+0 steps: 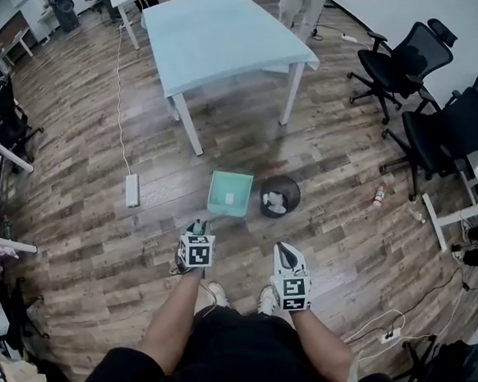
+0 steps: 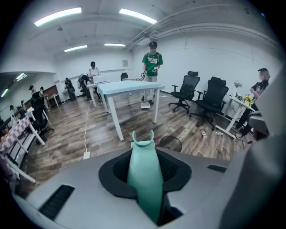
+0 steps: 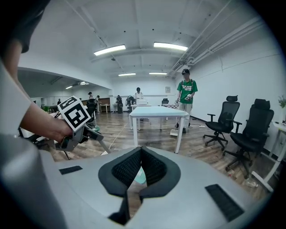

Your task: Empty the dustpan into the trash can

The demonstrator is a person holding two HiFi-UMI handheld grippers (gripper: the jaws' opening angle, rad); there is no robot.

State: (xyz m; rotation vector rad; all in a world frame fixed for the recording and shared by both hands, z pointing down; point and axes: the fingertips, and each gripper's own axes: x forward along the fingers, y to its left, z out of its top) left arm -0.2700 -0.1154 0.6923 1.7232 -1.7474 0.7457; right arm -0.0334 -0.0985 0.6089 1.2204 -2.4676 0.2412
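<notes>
The teal dustpan (image 1: 230,194) sits low over the wood floor, just left of the black mesh trash can (image 1: 280,196). A white scrap lies in the pan and crumpled paper in the can. My left gripper (image 1: 201,226) is shut on the dustpan's long teal handle (image 2: 145,172), which runs out between its jaws towards the trash can (image 2: 171,143). My right gripper (image 1: 284,251) hangs to the right, nearer my body, its pads (image 3: 152,167) meeting at the tips with nothing between them. Under those pads a bit of the teal dustpan (image 3: 139,176) shows.
A white table (image 1: 227,28) stands beyond the dustpan and can. Black office chairs (image 1: 442,128) are at the right. A power strip on a cable (image 1: 132,190) lies on the floor to the left, a bottle (image 1: 379,193) to the right. A person in green (image 2: 153,62) stands behind the table.
</notes>
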